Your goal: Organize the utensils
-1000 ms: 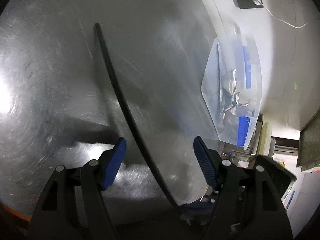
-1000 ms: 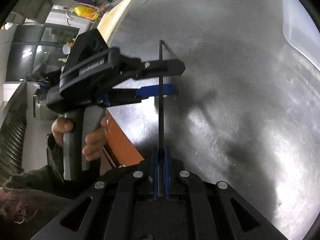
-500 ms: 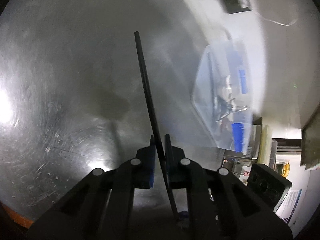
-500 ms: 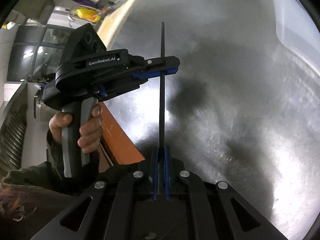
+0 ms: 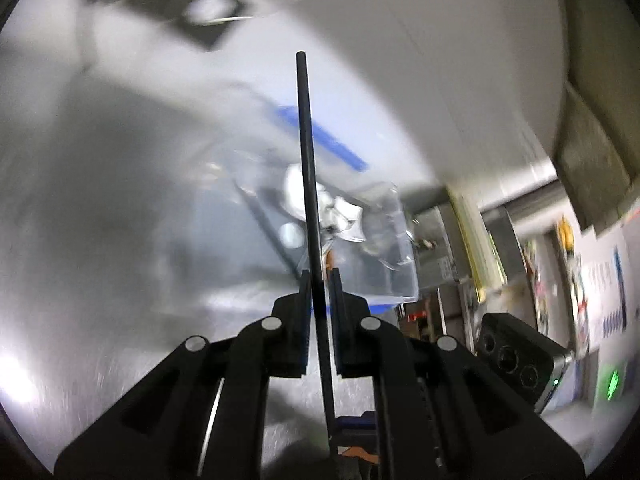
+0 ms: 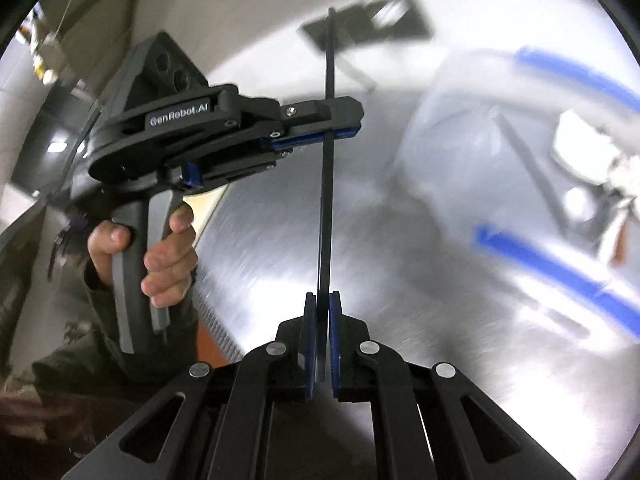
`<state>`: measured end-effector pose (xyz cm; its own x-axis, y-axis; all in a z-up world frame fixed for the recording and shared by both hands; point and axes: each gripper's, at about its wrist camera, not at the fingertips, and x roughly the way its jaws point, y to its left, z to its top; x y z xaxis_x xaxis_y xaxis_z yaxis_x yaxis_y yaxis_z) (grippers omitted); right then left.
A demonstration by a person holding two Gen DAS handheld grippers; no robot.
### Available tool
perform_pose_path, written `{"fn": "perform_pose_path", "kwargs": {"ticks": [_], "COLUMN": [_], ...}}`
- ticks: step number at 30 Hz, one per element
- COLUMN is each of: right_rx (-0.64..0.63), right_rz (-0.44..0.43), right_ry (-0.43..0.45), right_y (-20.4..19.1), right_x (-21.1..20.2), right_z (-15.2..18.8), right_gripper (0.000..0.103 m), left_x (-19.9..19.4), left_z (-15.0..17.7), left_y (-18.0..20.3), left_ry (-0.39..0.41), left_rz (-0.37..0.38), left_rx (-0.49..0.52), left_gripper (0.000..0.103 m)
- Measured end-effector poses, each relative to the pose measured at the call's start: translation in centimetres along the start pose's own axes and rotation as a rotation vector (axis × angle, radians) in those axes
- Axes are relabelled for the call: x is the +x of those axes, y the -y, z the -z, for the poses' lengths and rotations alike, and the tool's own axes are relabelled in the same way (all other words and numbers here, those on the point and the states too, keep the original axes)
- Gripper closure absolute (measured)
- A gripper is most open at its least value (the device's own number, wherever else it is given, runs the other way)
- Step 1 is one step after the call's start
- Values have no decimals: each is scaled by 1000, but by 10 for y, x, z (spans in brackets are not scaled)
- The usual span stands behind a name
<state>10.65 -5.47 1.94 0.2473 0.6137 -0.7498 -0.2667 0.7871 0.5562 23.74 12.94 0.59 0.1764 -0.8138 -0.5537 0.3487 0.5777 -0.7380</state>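
A thin black chopstick is held by both grippers above the steel table. My left gripper is shut on its middle; the stick points up and away toward the clear plastic box. My right gripper is shut on the chopstick's near end. In the right wrist view the left gripper clamps the stick farther up. The clear box with blue clips holds metal utensils and a dark stick.
The steel table spreads below. A wall with a dark socket plate and white cable stands behind the box. The table's orange front edge lies by the person's hand. Shelves and clutter show at right.
My left gripper closed on the chopstick. Both grippers then lifted and swung it toward the clear box, which now sits straight ahead and nearer.
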Motion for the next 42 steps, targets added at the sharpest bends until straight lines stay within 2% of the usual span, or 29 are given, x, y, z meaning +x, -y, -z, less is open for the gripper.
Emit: {"fn": "perform_pose_path", "kwargs": {"ticks": [4, 7, 9, 12, 17, 19, 24, 30, 32, 35, 37, 39, 41, 42], "right_rx": [7, 35, 66, 127, 198, 210, 236, 287, 294, 220, 148, 113, 103, 102], "right_rz": [91, 150, 169, 186, 157, 156, 152, 180, 226, 396, 510, 586, 634, 659], "right_ry": [91, 128, 120, 81, -10, -38, -89, -102, -92, -29, 33, 99, 157, 192], "right_y": [20, 47, 65, 93, 131, 144, 164, 189, 192, 171, 150, 132, 115, 105], "right_x": [-34, -54, -54, -37, 4, 17, 44, 54, 51, 32, 15, 0, -15, -28], "right_z": [-26, -50, -62, -67, -73, -86, -93, -90, -87, -81, -73, -61, -48, -39], "right_gripper": [96, 95, 95, 95, 96, 96, 96, 96, 96, 96, 96, 93, 83, 69], "left_x": [37, 71, 99, 146, 197, 210, 232, 243, 241, 228, 207, 182, 155, 134], "left_z": [-47, -77, -93, -107, -106, -107, -110, -103, -102, -96, -89, -80, -69, -60], "left_y": [53, 82, 90, 79, 36, 19, -10, -22, -21, -4, 19, 39, 56, 68], "left_ry": [-33, -61, -101, -169, -269, -297, -339, -382, -380, -339, -275, -212, -138, -72], "left_rz": [-13, -24, -47, -113, -169, -180, -239, -267, -264, -275, -293, -310, -334, -365], "left_rx": [121, 185, 202, 178, 118, 82, 44, 48, 54, 104, 183, 239, 279, 313], "left_gripper": [95, 95, 95, 95, 95, 95, 95, 95, 95, 95, 95, 95, 95, 94]}}
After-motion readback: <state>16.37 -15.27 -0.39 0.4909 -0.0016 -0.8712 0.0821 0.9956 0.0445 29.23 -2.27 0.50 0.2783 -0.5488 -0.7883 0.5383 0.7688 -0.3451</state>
